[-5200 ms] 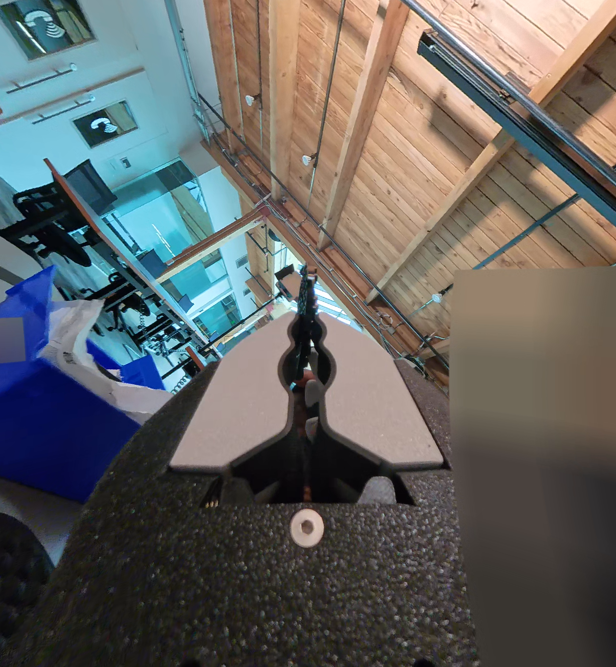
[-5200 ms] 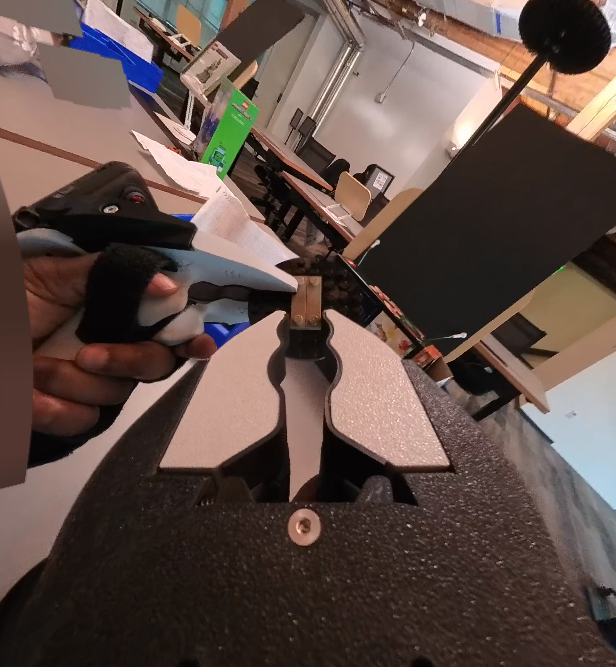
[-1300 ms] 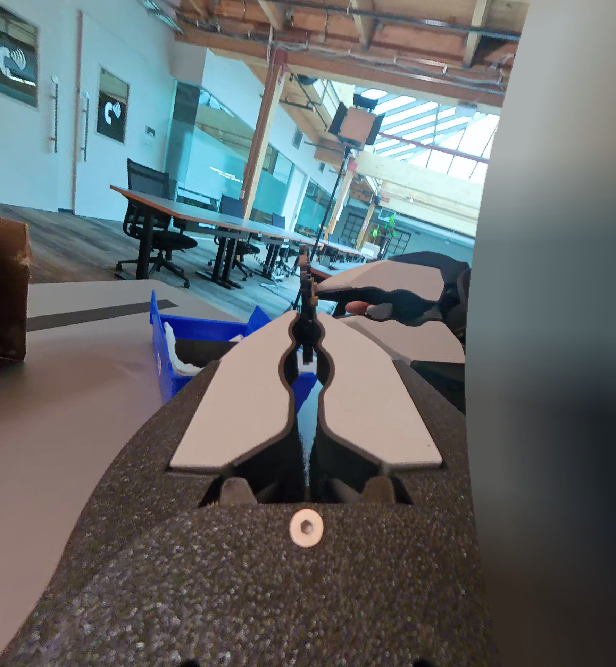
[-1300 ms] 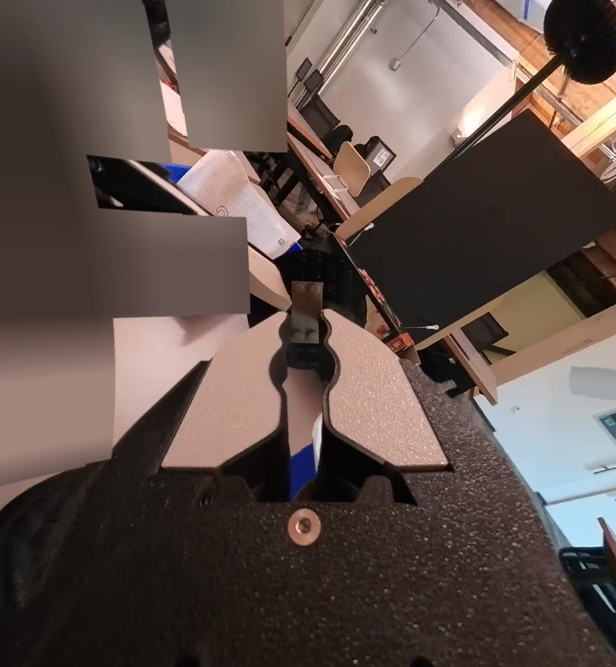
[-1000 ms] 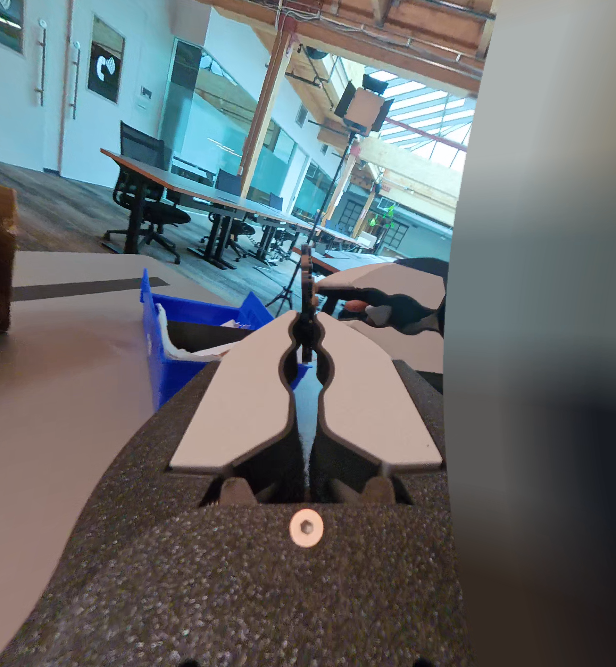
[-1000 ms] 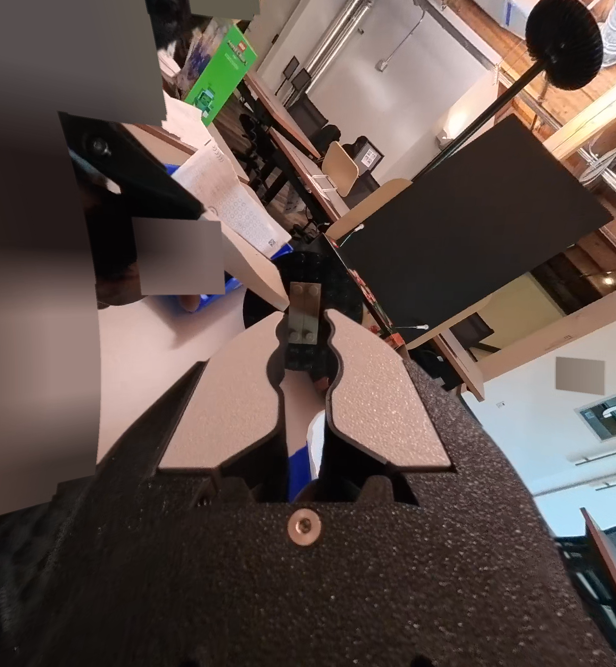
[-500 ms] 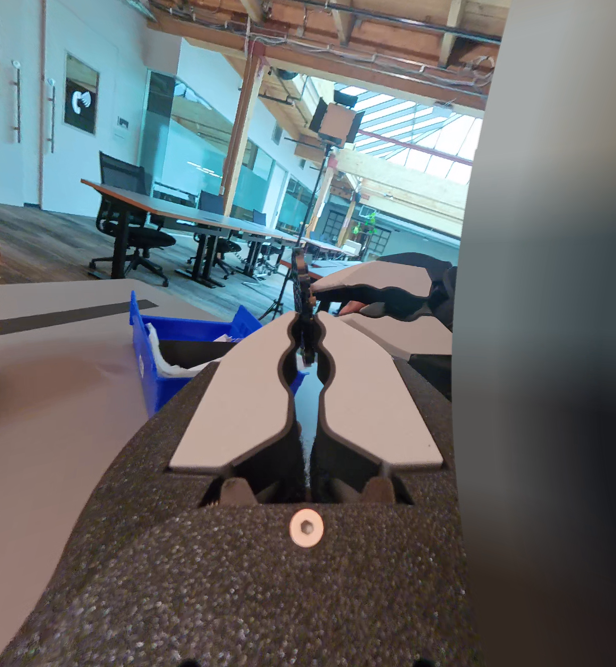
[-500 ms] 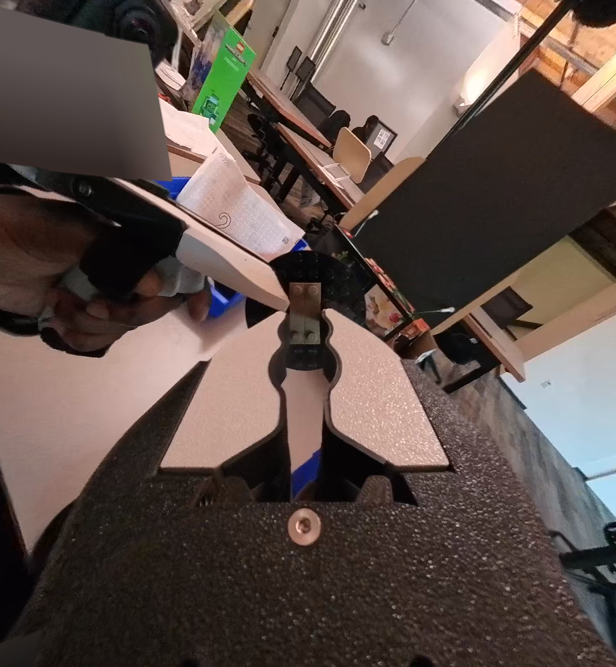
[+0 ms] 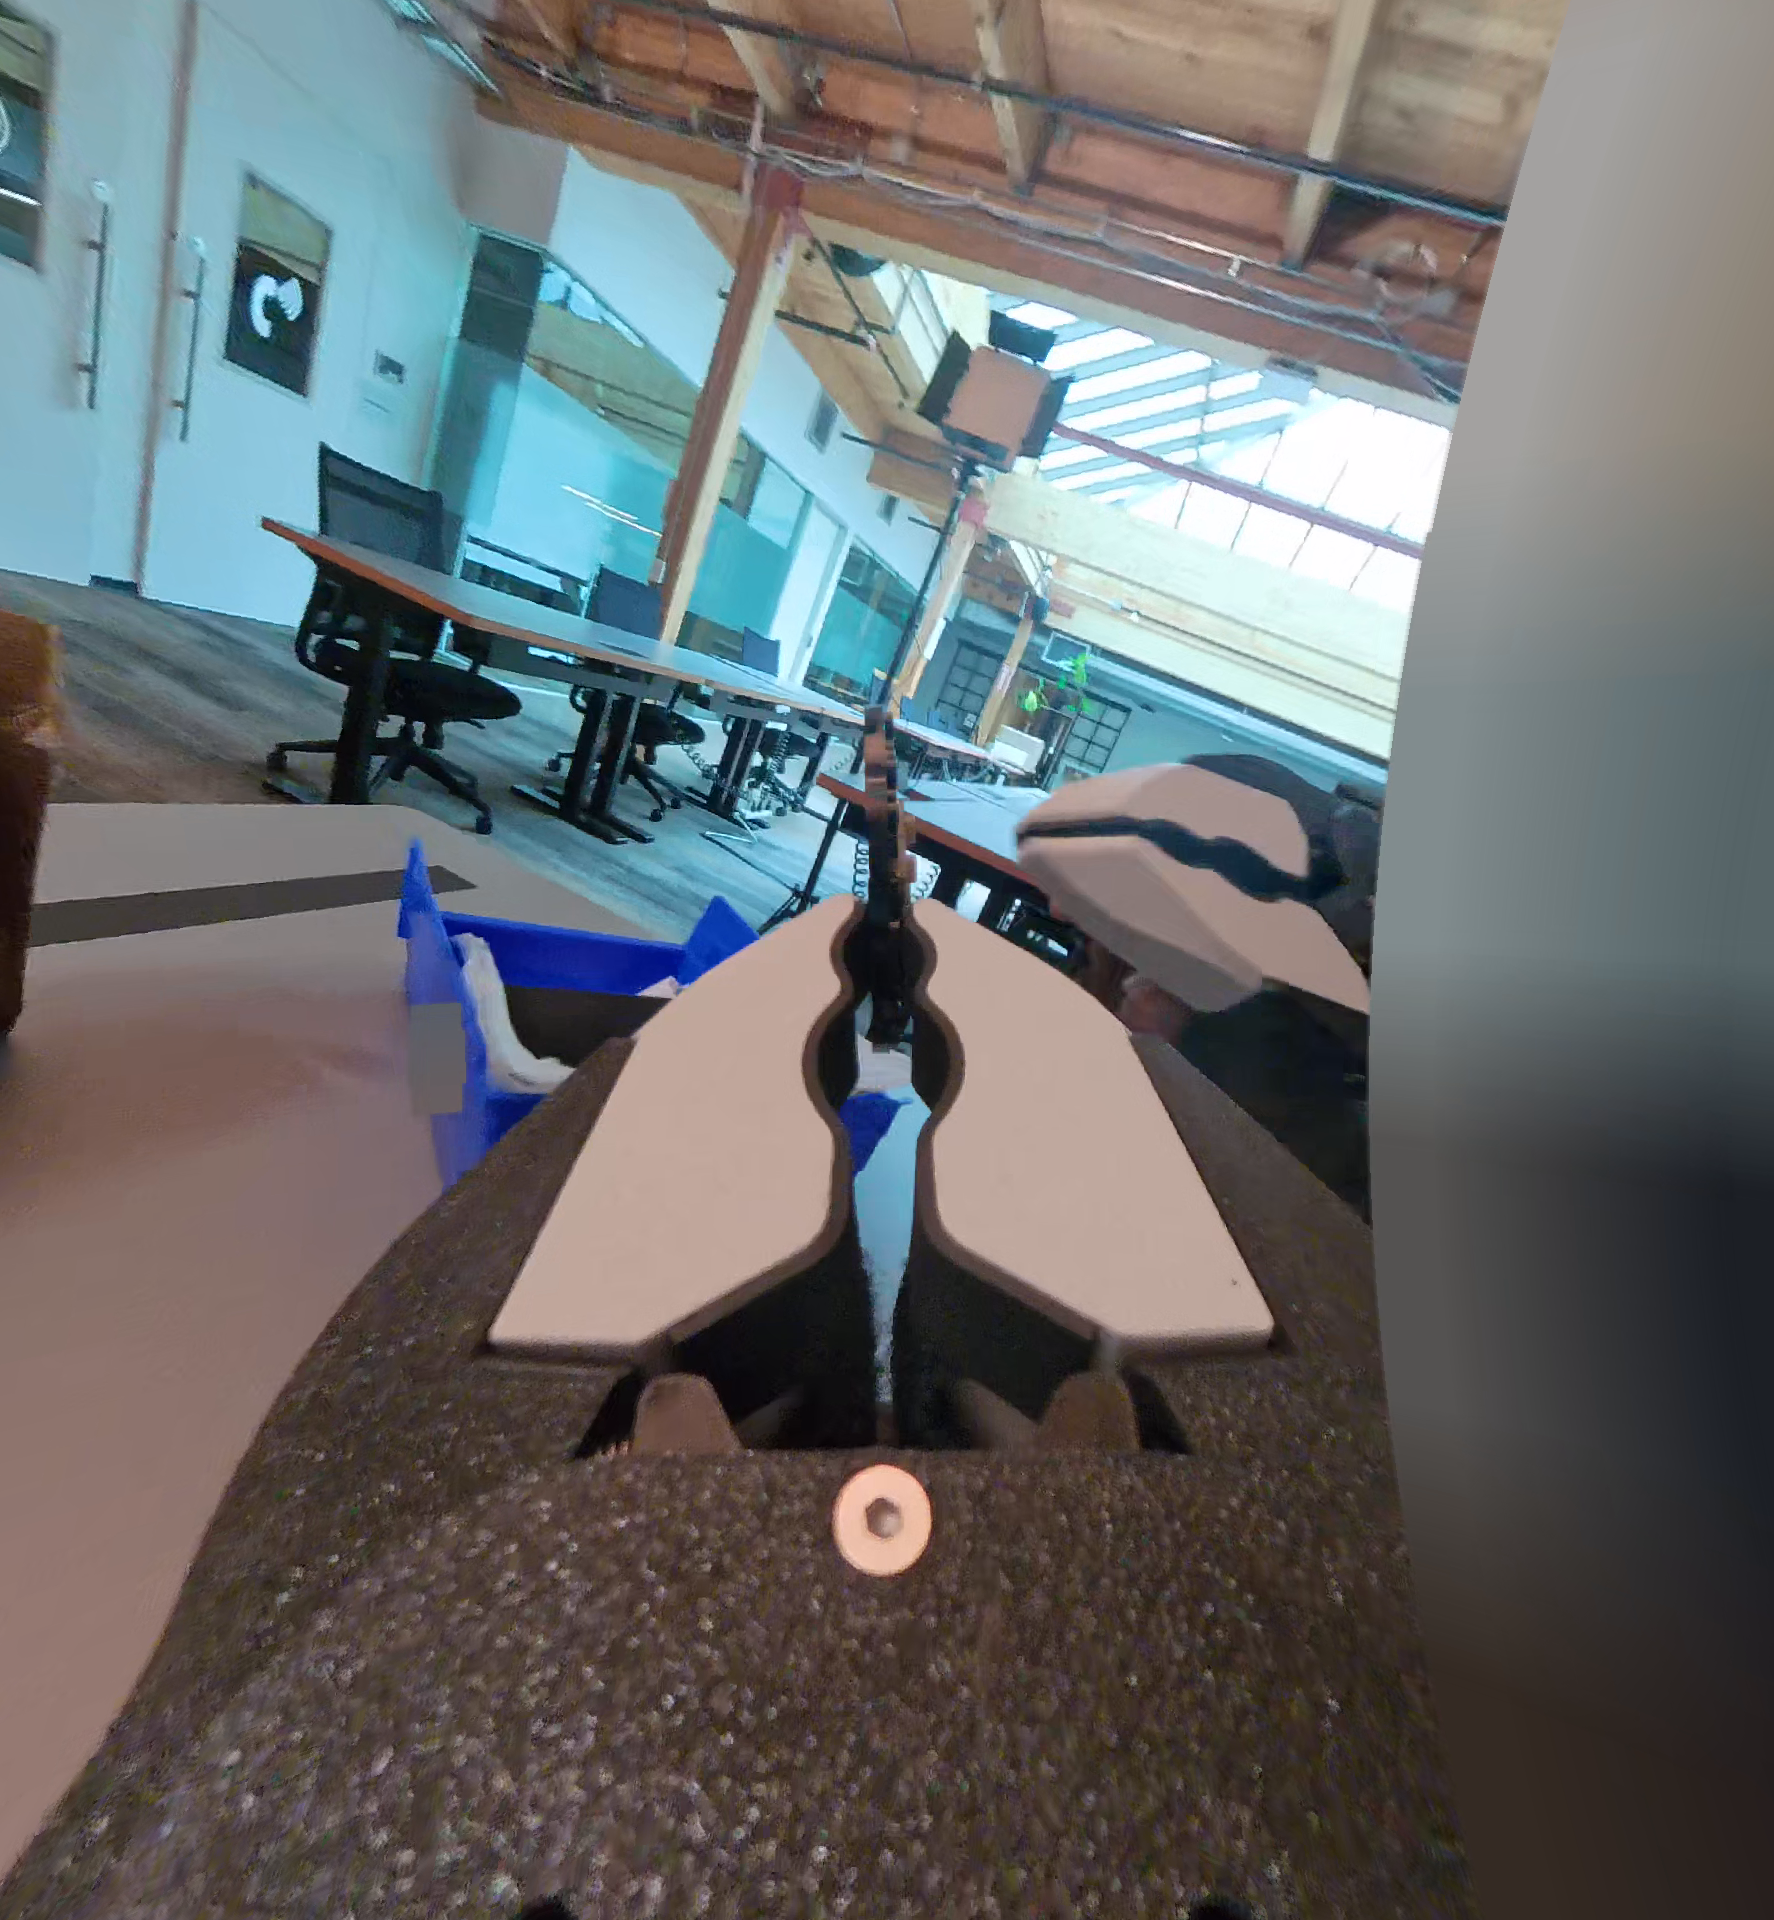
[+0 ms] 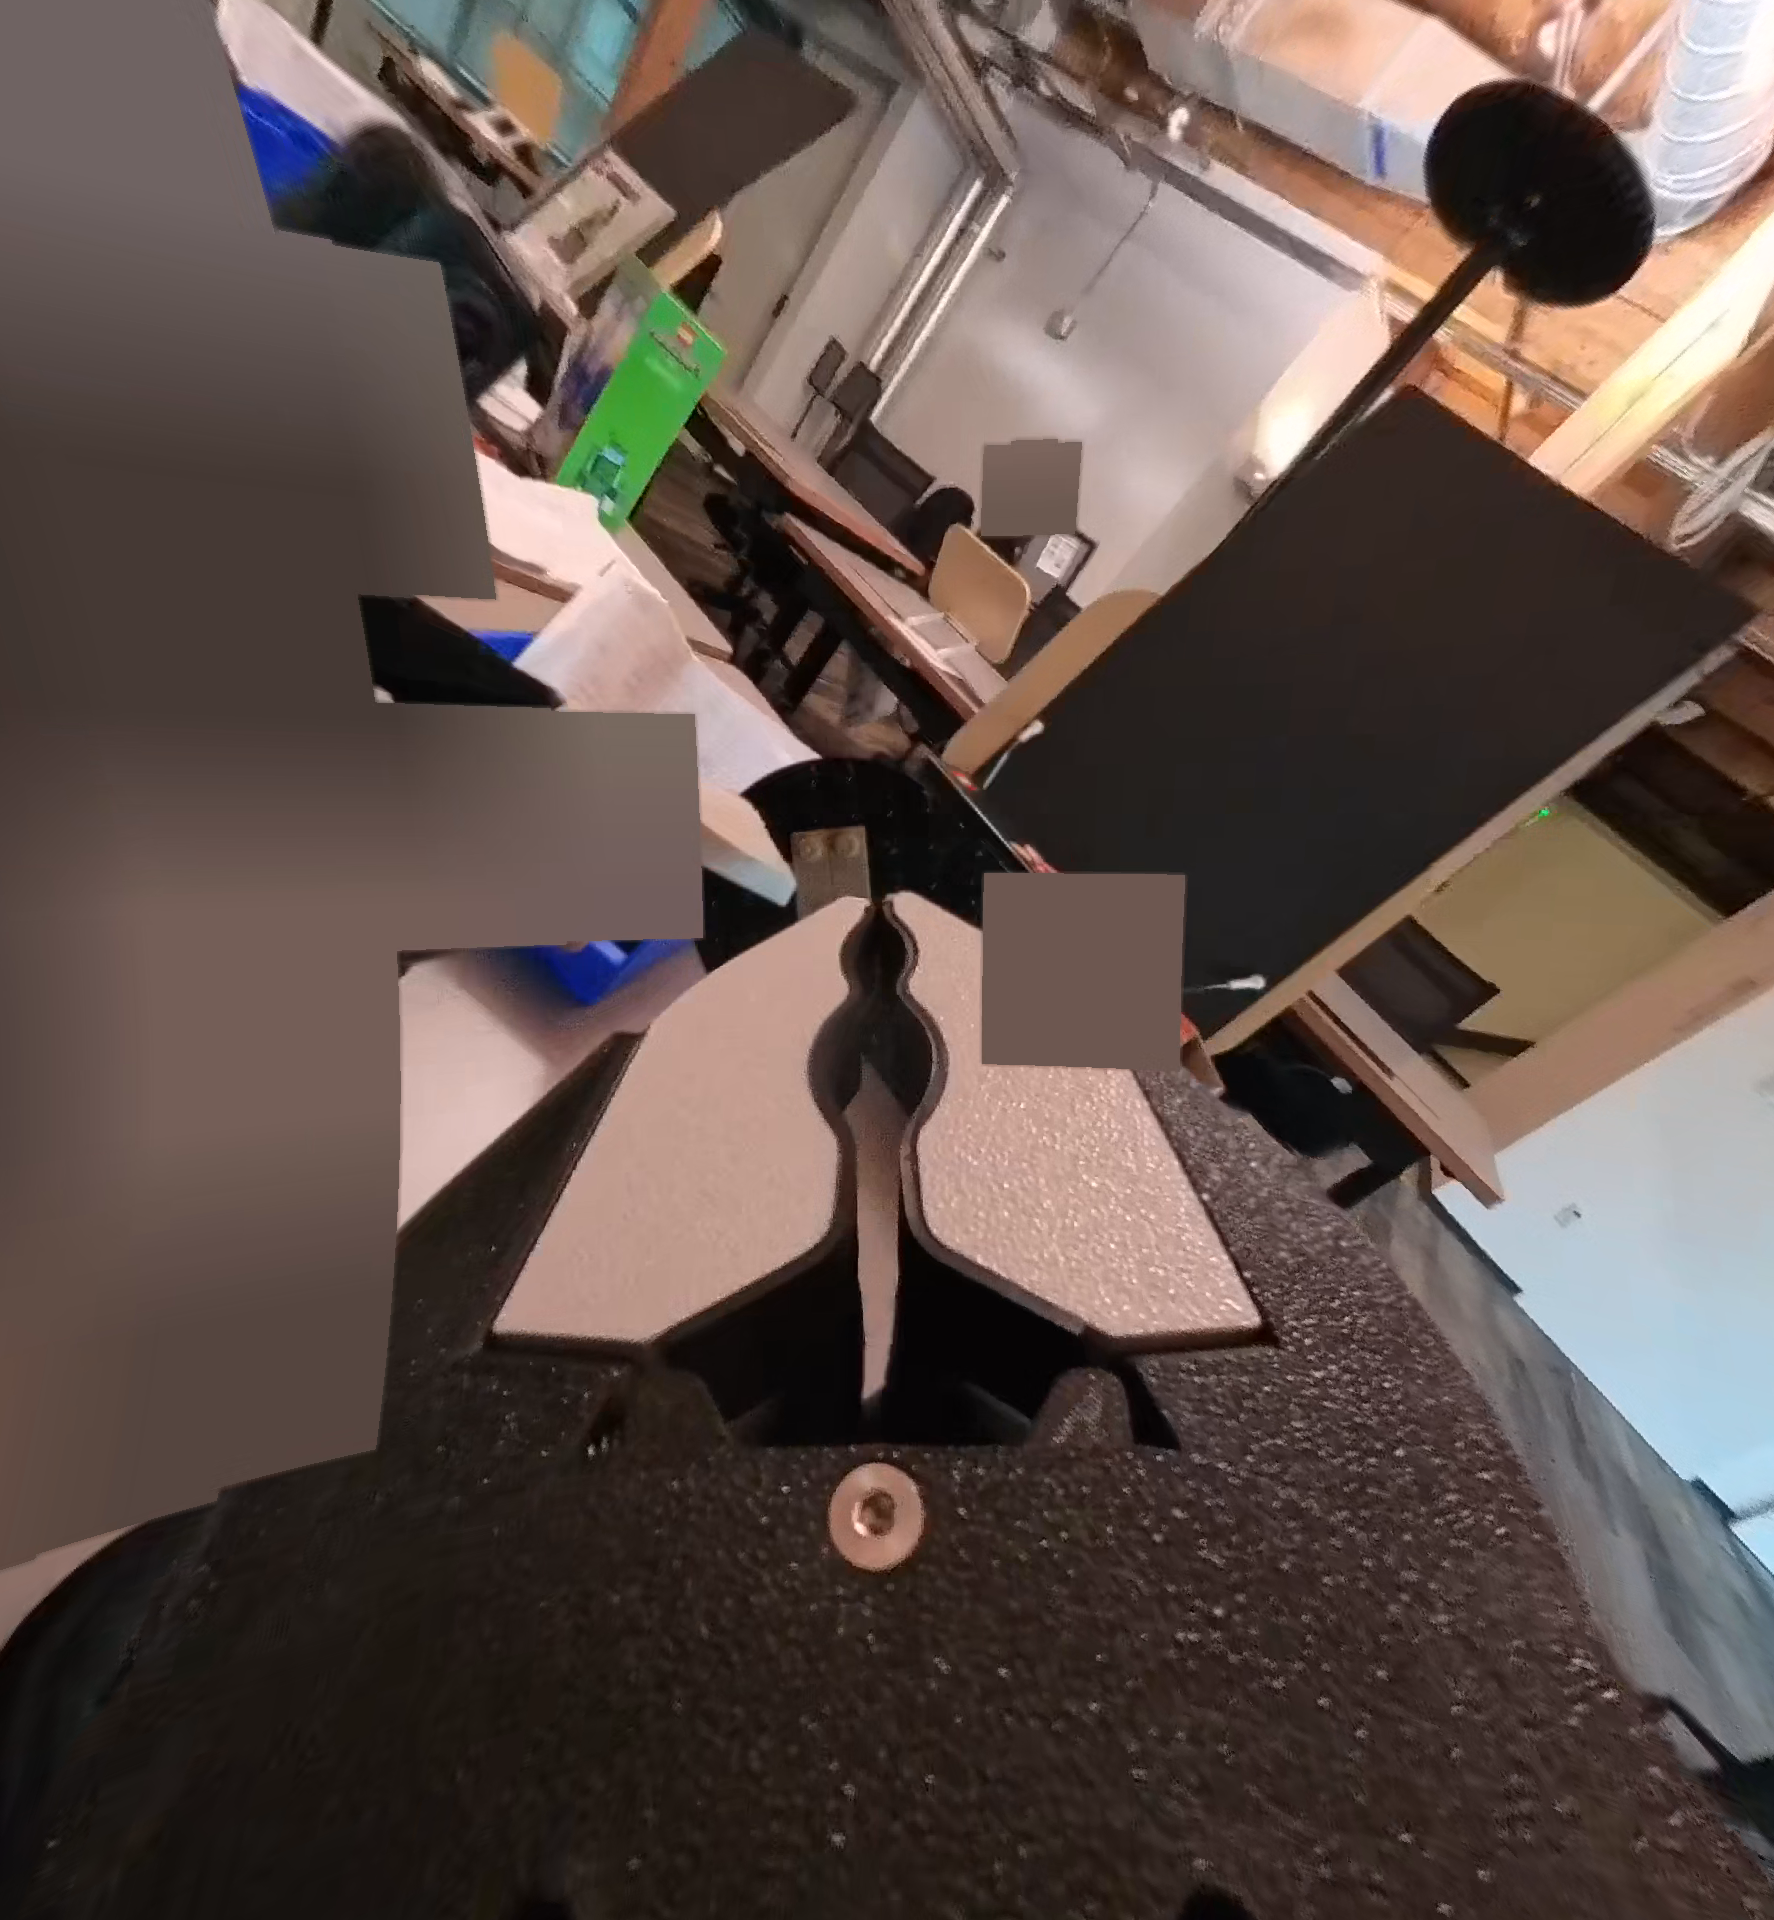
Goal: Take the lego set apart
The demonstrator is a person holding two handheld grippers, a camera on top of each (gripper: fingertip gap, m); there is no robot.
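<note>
— Where is the lego set?

— Clamped edge-on in the left gripper (image 9: 885,914). From the left wrist view the black lego plate (image 9: 881,831) stands as a thin upright sliver rising out of the fingertips, just above and behind the near corner of the blue bin (image 9: 467,1039). The jaws are pressed onto it, with only the plate's thickness between them.

— And from the other side?

— In the right wrist view the same plate (image 10: 914,821) shows its studded round face, just beyond the right gripper (image 10: 878,909), with a small grey brick (image 10: 829,868) stuck on it. The brick sits immediately past the fingertips — its lower edge looks to meet them, but I cannot tell whether it is actually gripped.

— So how do the right jaws stand?

— Drawn together at the tips, nearly touching, nothing visible between them lower down.

— Anything else around the bin?

— White paper (image 9: 509,1039) lies inside it, and the bin rests on a grey table (image 9: 187,1143). Right of the bin in the left view, the right gripper's pale fingers (image 9: 1153,883) hang close beside the plate. A green box (image 10: 644,395) stands on the table well behind the bin.
</note>
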